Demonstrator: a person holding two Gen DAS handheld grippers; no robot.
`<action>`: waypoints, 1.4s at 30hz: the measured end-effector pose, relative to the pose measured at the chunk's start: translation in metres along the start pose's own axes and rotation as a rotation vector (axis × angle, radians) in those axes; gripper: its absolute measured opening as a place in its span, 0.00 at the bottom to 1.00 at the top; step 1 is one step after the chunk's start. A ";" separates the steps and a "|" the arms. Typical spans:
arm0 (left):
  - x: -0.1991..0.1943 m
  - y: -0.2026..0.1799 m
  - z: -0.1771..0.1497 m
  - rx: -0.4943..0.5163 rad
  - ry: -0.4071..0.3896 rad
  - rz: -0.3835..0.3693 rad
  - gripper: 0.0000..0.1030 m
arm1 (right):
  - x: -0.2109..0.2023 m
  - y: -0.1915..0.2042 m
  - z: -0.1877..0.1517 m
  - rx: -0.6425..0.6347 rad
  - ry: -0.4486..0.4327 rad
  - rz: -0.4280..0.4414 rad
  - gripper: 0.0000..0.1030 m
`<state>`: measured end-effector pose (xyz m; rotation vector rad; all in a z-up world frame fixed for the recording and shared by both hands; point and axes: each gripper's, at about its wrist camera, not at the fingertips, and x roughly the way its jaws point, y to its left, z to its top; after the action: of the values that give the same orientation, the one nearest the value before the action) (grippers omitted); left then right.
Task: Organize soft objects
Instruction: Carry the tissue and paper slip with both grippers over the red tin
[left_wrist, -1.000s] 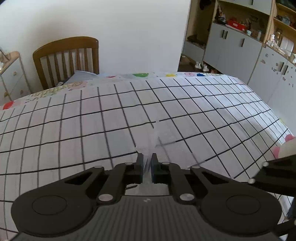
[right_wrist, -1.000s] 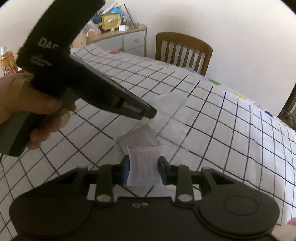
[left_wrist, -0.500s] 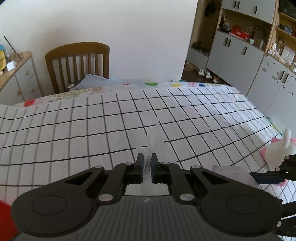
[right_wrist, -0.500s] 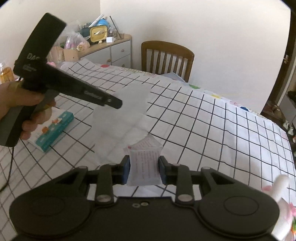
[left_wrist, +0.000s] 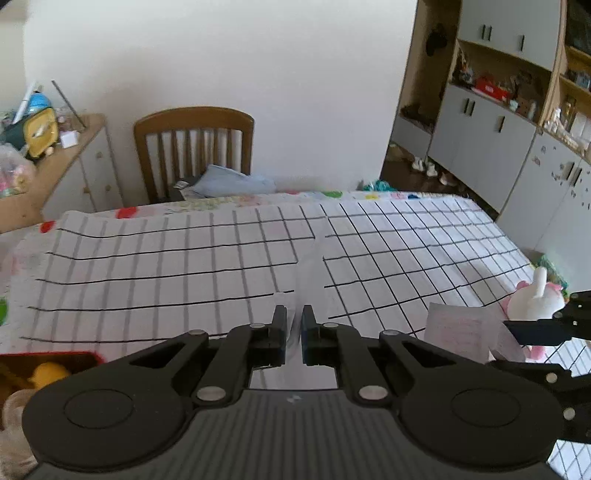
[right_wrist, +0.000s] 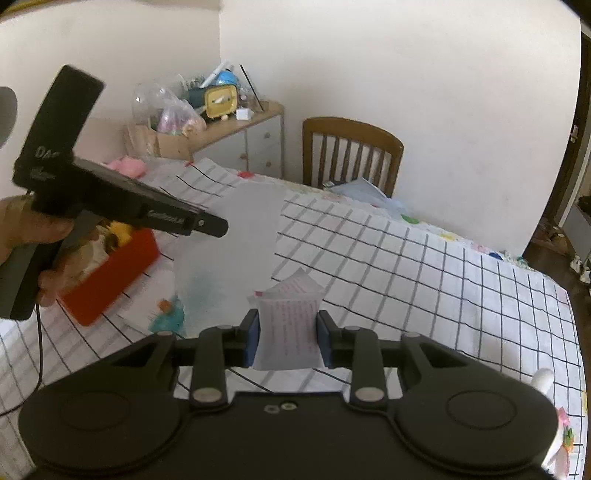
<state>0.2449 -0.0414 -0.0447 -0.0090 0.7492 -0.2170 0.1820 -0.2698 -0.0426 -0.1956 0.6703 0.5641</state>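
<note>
Two handheld grippers lift a translucent plastic bag (right_wrist: 229, 251) above a table (left_wrist: 406, 251) covered in a white grid-patterned cloth. The left gripper (left_wrist: 294, 328) is pressed together on one thin edge of the bag; the right gripper (right_wrist: 288, 332) pinches the bag's folded corner with its printed label. A red bin (right_wrist: 110, 273) holding plush toys sits at the table's left

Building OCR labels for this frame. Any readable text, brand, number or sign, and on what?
"DA", cut off by blur: white letters on the upright handle of the left tongs, right wrist view.
Small white brand word on the left tongs' side: too blurred to read.
Pink printed lines on the folded paper clamped in the right tongs: too small to read.
Yellow clock on the dresser: no digits legible.
Left wrist view: nothing readable.
</note>
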 end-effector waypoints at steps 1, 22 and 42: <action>-0.008 0.005 -0.001 -0.006 -0.010 0.007 0.07 | -0.001 0.005 0.004 0.002 -0.005 0.007 0.30; -0.147 0.144 -0.022 -0.126 -0.158 0.245 0.07 | 0.015 0.137 0.075 -0.163 -0.071 0.154 0.31; -0.130 0.204 -0.058 -0.203 -0.101 0.354 0.07 | 0.113 0.209 0.086 -0.160 0.054 0.237 0.31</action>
<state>0.1529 0.1878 -0.0168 -0.0792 0.6571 0.1960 0.1843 -0.0170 -0.0465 -0.2837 0.7054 0.8437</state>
